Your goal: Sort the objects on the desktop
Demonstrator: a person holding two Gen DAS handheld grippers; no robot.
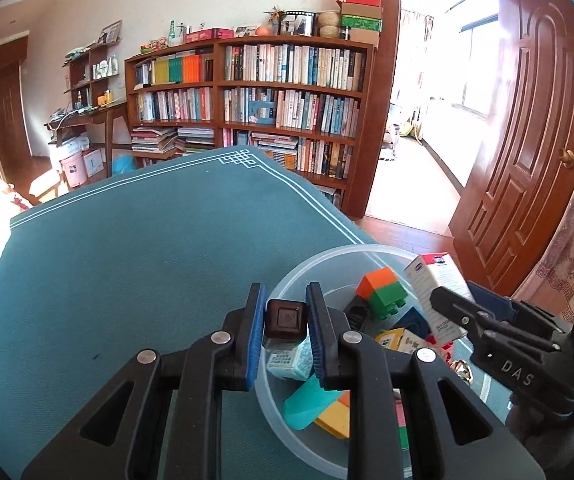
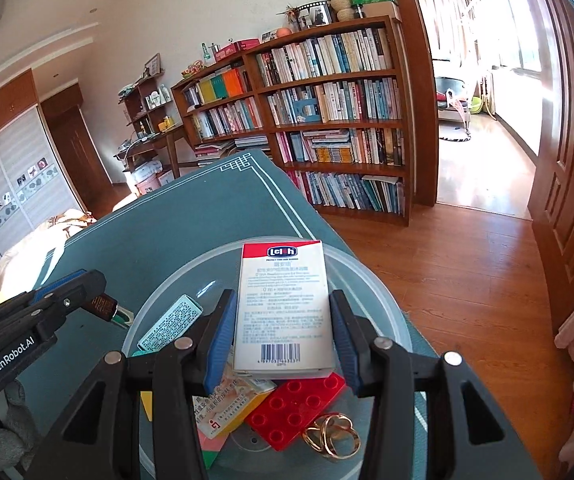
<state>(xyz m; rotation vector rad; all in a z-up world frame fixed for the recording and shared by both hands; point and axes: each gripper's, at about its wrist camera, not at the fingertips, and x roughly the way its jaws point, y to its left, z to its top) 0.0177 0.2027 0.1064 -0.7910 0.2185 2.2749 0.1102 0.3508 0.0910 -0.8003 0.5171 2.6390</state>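
My left gripper [image 1: 285, 322] is shut on a small bottle with a brown square cap [image 1: 285, 317], held over the near left rim of a clear plastic bowl [image 1: 329, 258]. The bowl holds an orange-and-green brick [image 1: 381, 290], a teal piece [image 1: 307, 402], a yellow piece and small boxes. My right gripper [image 2: 283, 334] holds a white box with a red top [image 2: 283, 308] between its blue pads, above the bowl [image 2: 371, 280]. The left gripper also shows in the right wrist view [image 2: 69, 294], and the right gripper in the left wrist view [image 1: 453, 304].
The bowl stands near the right edge of a table with a teal cloth [image 1: 127, 260]. In the right wrist view a red studded plate [image 2: 299, 404], gold rings [image 2: 333, 436] and a yellow-edged box [image 2: 227, 404] lie under the gripper. A bookshelf and an open door stand beyond.
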